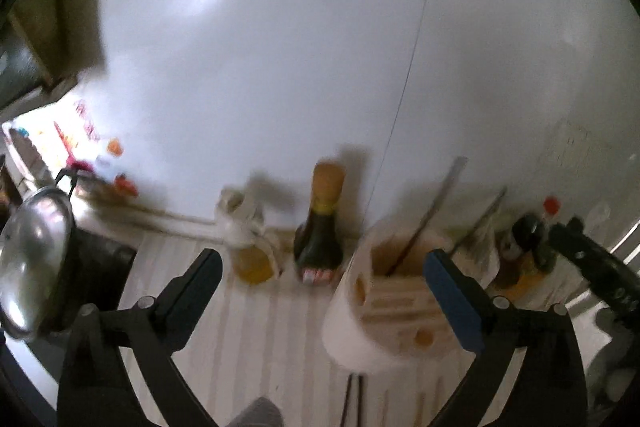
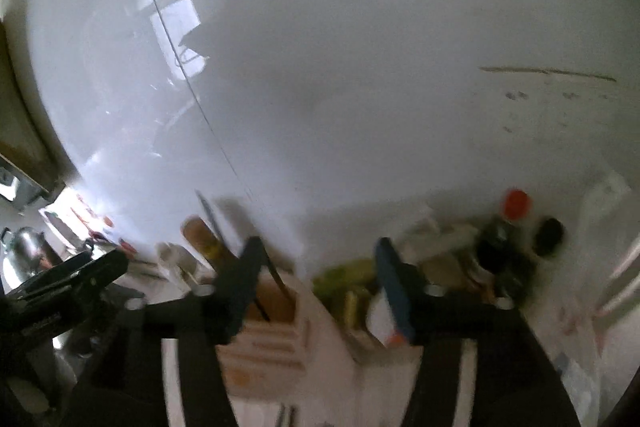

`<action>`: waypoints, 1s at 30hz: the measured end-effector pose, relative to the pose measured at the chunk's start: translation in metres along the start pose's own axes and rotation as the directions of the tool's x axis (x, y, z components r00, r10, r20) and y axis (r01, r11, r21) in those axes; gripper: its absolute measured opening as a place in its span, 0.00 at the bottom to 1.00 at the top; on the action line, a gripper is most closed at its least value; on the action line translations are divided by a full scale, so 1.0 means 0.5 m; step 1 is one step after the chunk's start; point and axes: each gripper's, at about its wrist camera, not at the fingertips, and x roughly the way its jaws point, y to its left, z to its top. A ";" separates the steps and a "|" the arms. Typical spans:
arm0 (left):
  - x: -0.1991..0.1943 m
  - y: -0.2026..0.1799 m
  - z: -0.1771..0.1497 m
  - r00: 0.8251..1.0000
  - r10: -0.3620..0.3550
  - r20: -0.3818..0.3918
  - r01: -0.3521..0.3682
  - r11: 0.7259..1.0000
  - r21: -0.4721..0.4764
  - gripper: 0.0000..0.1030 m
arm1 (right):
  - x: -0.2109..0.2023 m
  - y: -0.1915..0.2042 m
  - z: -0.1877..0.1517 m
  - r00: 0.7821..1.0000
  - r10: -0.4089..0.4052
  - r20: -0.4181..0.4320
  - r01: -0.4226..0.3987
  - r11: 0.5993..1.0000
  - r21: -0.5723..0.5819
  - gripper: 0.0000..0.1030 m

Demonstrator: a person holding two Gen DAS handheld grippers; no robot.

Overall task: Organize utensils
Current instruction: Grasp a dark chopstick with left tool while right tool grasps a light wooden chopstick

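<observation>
A white utensil holder [image 1: 372,311] with wooden slots stands on the striped counter, just inside my left gripper's right finger. A dark-handled utensil [image 1: 428,215] leans out of its top compartment. My left gripper [image 1: 324,267] is open and empty, low over the counter. In the right wrist view the same holder [image 2: 280,339] sits low between the fingers, with a utensil [image 2: 240,255] sticking up from it. My right gripper [image 2: 316,263] is open and empty. Both views are blurred.
A dark sauce bottle [image 1: 320,227] and a yellow oil bottle [image 1: 250,247] stand by the white wall. A metal pot [image 1: 32,267] is at the left. Jars and a red-capped bottle [image 1: 550,207] crowd the right. The other gripper [image 2: 68,279] shows at the left.
</observation>
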 end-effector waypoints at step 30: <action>0.249 -0.091 -0.475 0.840 0.120 -0.529 -0.010 0.979 0.205 0.47 | 0.166 -0.117 -0.543 0.780 -0.102 -0.618 0.161 0.986 0.041 0.40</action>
